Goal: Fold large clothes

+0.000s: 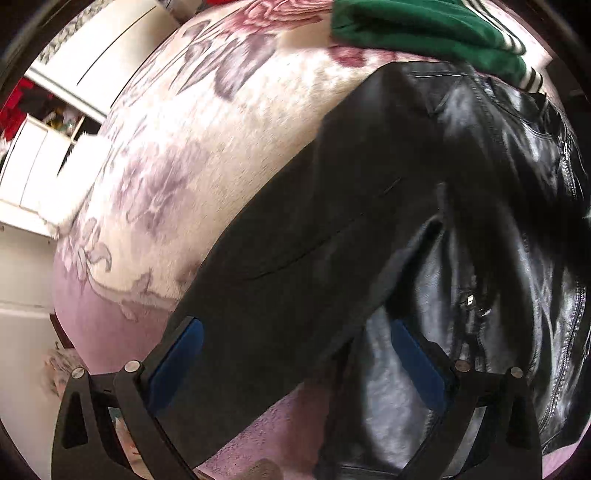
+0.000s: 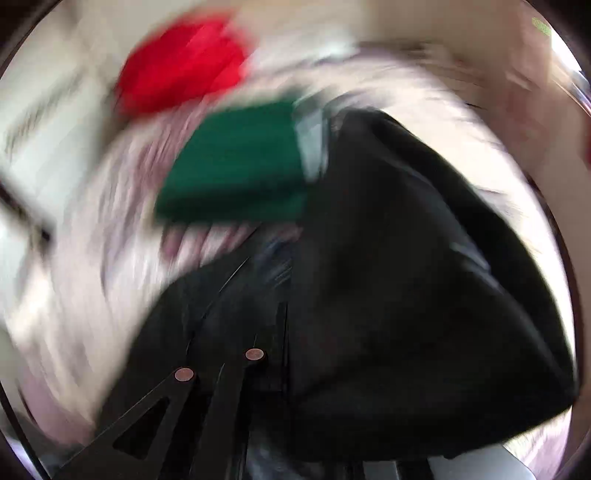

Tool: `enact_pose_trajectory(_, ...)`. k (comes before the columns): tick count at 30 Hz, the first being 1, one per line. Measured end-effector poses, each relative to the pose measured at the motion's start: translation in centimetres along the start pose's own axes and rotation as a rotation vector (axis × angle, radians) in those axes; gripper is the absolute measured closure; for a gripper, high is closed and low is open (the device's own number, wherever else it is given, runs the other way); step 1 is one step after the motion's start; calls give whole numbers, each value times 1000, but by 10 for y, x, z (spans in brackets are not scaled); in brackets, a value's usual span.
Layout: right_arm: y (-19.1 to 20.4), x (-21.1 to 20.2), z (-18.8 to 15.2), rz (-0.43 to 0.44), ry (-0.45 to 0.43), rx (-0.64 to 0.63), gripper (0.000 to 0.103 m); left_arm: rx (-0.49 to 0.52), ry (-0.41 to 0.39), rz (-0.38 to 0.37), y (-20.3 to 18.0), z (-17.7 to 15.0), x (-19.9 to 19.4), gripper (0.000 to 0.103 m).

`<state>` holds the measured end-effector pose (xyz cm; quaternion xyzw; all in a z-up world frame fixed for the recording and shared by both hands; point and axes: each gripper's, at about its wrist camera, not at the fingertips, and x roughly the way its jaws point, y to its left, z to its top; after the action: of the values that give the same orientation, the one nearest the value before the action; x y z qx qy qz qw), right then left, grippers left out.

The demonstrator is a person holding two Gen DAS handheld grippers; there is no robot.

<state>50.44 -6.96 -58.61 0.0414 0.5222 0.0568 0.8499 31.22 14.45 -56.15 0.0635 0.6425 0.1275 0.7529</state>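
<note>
A: Jacket (image 1: 369, 229) first. Where does it lie?

B: On a bed, spread over a pale blanket (image 1: 207, 155) printed with purple and pink flowers. The jacket is black and shiny, like leather, with zips along its right part in the left wrist view. A matte black panel of it, perhaps the lining, runs up from the bottom of that view towards the top right.

A: And the left hand-held gripper (image 1: 295, 362)?

B: Its jaws stand wide. Both blue pads (image 1: 177, 354) show, well apart, and the matte black panel passes between them without either pad pressing on it. It points steeply down at the bed.

A: The right hand-held gripper (image 2: 258, 369)?

B: That view is badly blurred. Black fingers (image 2: 221, 391) show at the bottom, drawn close together, so the jaws are closed. Black cloth fills the space around them, but I cannot tell whether any of it is pinched between them.

A: Anything else on the bed?

B: A folded green garment (image 1: 424, 29) with black and white striped trim lies at the far edge of the jacket, touching it. Beyond it, in the right wrist view, sits a red bundle (image 2: 184, 62). White cupboards (image 1: 48, 155) stand beside the bed on the left.
</note>
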Motion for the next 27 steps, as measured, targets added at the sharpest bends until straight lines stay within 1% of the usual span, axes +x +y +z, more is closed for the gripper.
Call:
enact_pose_trajectory(1,33,31,-12,-8,104,-111,98,-2,9,-4,4,2,4,0)
enact_pose_trajectory(2,59,54,-26,-13,209,-183,94,-4,19,-11,13,0,10,0)
enact_pose_trajectory(3,72,72,-34,33,309,-194,88,-4,25,-13,17,-1,13,0)
enact_pose_trajectory(4,76,77,-39,83,364,-163,69,-3,32,-14,24,-3,17,0)
enact_pose_trajectory(5,74,74,-42,132,382,-112,59,-1,39,-18,29,-4,20,0)
enact_pose_trajectory(6,67,62,-47,181,382,-51,45,-1,45,-27,36,-4,24,0)
enact_pose_trajectory(7,56,46,-53,203,366,3,43,-2,48,-29,39,-7,24,0)
enact_pose_trajectory(8,41,23,-58,208,337,66,43,-3,49,-30,44,-7,25,0)
enact_pose_trajectory(9,29,6,-65,191,315,108,43,-4,49,-33,50,-5,27,0)
enact_pose_trajectory(10,10,-14,-75,141,296,148,43,-5,49,-33,51,-4,27,0)
enact_pose_trajectory(11,-10,-29,-88,58,290,176,43,-8,49,-32,55,-1,28,0)
enact_pose_trajectory(12,-32,-36,-112,-42,299,197,43,-12,51,-29,36,-9,19,0)
enact_pose_trajectory(13,-57,-36,-117,-110,321,219,43,-19,53,-28,32,-7,16,0)
enact_pose_trajectory(14,-77,-33,-129,-165,363,251,43,-31,52,-32,33,-1,14,0)
enact_pose_trajectory(16,-112,-22,-138,-188,416,315,44,-42,42,-47,28,8,10,0)
enact_pose_trajectory(17,-128,-20,-142,-185,407,345,46,-40,30,-51,23,14,7,0)
enact_pose_trajectory(18,-139,-21,-143,-201,389,375,52,-31,10,-52,16,22,5,0)
enact_pose_trajectory(20,-162,-21,-148,-159,365,476,67,-21,-24,-45,-1,38,3,0)
enact_pose_trajectory(22,-167,-24,-153,-152,352,503,76,-37,-27,-52,-19,52,8,0)
enact_pose_trajectory(24,-164,-27,-159,-127,336,486,77,-46,-9,-33,-42,69,21,0)
enact_pose_trajectory(25,-170,-29,-158,-116,331,476,77,-46,11,-16,-49,75,32,0)
enact_pose_trajectory(27,-165,-29,-162,-93,330,484,78,-57,65,40,-69,94,57,0)
